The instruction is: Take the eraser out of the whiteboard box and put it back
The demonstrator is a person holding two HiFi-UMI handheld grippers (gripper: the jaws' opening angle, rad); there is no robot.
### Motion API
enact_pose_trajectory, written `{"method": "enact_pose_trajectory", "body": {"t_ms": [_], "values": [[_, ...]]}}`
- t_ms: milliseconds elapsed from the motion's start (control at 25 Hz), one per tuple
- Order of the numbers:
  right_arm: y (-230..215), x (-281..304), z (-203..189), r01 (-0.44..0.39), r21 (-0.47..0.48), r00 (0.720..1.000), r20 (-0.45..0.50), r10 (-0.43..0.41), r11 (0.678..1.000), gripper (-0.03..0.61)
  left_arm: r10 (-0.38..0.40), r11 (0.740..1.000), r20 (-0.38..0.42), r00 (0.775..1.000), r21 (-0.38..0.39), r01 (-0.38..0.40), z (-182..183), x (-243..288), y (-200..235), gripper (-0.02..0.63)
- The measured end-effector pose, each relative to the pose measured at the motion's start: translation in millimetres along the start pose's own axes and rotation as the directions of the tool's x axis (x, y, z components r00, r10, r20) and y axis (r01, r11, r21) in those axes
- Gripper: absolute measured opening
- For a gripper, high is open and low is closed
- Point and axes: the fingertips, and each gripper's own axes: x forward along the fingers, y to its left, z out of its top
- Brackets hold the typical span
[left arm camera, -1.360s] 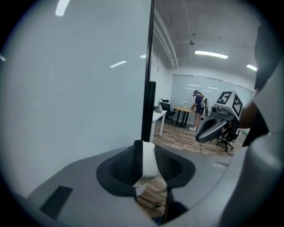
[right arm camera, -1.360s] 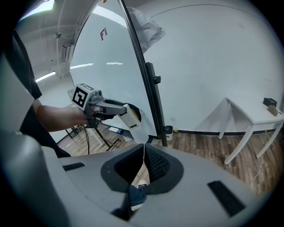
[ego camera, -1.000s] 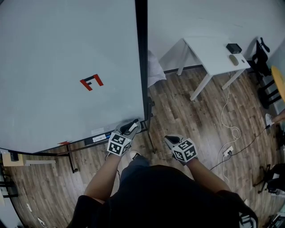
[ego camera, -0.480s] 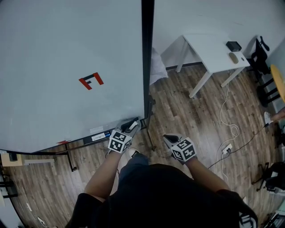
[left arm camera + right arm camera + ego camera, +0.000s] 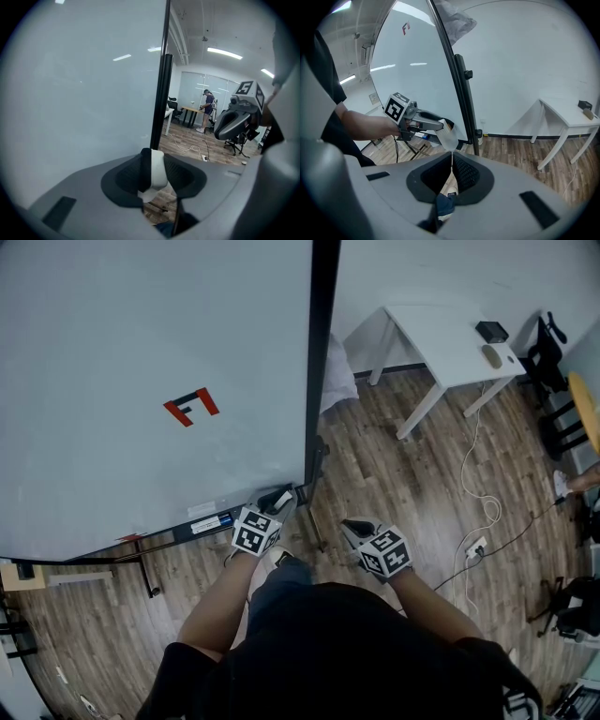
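Note:
My left gripper (image 5: 277, 502) is at the lower right corner of the whiteboard (image 5: 141, 381), shut on the eraser (image 5: 282, 499). The left gripper view shows the eraser (image 5: 158, 169), black on one side and white on the other, upright between the pads. These jaws have just opened a little further with the eraser still between them. The whiteboard box (image 5: 208, 523), a dark tray along the board's bottom edge, runs just left of the jaws. My right gripper (image 5: 354, 526) hangs shut and empty over the floor. In its own view, the left gripper (image 5: 440, 125) and eraser (image 5: 449, 135) show ahead.
The black board frame post (image 5: 321, 352) stands right of the left gripper, and its stand legs (image 5: 141, 568) spread over the wood floor. A white table (image 5: 450, 348) is at the back right. Cables (image 5: 487, 512) and a power strip (image 5: 476, 551) lie on the floor. A distant person (image 5: 206, 110) stands by desks.
The left gripper with the eraser has sunk a little toward the tray at the board's corner. The right gripper has kept still.

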Motion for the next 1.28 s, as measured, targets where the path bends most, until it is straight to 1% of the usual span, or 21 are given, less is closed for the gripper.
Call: {"method": "enact_pose_trajectory", "body": {"t_ms": [880,1280], "values": [[12,15,-10,-0.019,0.016,1.000,-0.025,0.020,1.000,0.003,-0.022,1.000,-0.056,0.998,0.020,0.023,-15,16,2,0.158],[14,14,-14,-0.024,0.019,0.999,-0.031,0.025,1.000,0.003,-0.016,1.000,-0.052,0.999,0.018,0.017,-15,17,2,0.171]]}}
